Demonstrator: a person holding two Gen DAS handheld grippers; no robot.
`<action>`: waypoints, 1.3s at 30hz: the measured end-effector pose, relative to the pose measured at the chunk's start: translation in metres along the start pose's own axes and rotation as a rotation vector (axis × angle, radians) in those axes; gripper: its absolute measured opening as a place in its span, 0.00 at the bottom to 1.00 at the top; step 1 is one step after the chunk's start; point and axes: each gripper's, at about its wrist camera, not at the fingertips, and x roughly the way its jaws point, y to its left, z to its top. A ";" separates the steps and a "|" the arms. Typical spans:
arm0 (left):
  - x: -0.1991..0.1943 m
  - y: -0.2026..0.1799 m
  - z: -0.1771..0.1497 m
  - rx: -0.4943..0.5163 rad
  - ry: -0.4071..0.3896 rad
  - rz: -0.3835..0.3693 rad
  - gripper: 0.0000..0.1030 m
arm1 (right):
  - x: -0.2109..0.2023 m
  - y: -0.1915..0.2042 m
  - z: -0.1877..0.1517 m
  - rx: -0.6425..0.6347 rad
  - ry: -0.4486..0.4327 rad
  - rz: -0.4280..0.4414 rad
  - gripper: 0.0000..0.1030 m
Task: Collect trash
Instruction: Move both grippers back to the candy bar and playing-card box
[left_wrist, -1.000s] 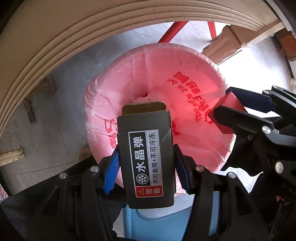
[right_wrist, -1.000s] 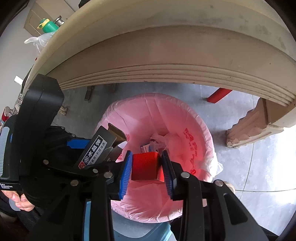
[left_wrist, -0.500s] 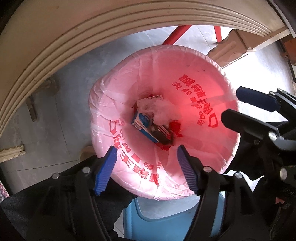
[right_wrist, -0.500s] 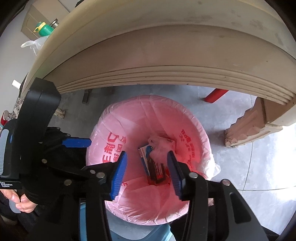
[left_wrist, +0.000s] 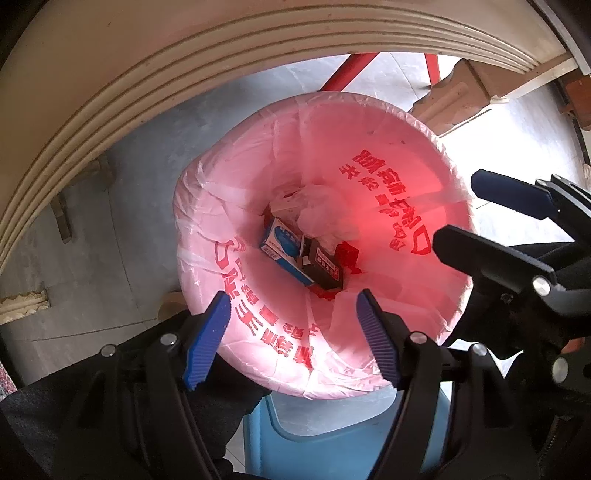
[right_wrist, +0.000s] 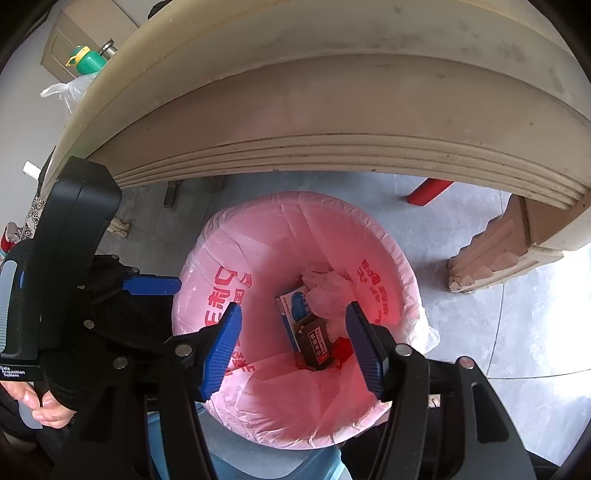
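Hanging over the bin (left_wrist: 229, 206), the left gripper (left_wrist: 291, 336) points straight into its pink liner (left_wrist: 388, 133), jaws spread and nothing between the blue pads. Those jaws have just been opening. The right gripper (right_wrist: 293, 349) is parted too, pads bare, and its jaws have also just been opening.

The left view alone shows the right gripper from the side, at the bin's right rim, and 2 red legs (left_wrist: 351, 70) beyond the bin. The right view alone shows the table's (right_wrist: 332, 96) top edge with a green bottle (right_wrist: 88, 61) and a white bag (right_wrist: 68, 92) at its far corner, the hand (right_wrist: 40, 400) on the left gripper's grip, and a carved table foot (right_wrist: 491, 254) on the grey floor (right_wrist: 517, 332).

4 pieces of trash lie at the liner's bottom: a blue box (left_wrist: 282, 242), a dark box (left_wrist: 327, 267) touching it, a red piece (left_wrist: 349, 254) beside that, and a crumpled wrapper (left_wrist: 321, 218) on top. All sit well below both grippers; in the right view the dark box (right_wrist: 316, 339) appears between the pads but untouched.
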 end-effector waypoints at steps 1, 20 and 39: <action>-0.001 0.000 0.000 0.002 -0.002 0.002 0.67 | -0.001 0.000 0.000 0.002 0.000 0.001 0.56; -0.172 0.019 -0.007 -0.126 -0.249 0.010 0.74 | -0.157 0.023 0.034 0.010 -0.299 0.017 0.66; -0.301 0.043 0.119 -0.433 -0.360 -0.001 0.76 | -0.277 0.018 0.210 -0.068 -0.523 0.002 0.73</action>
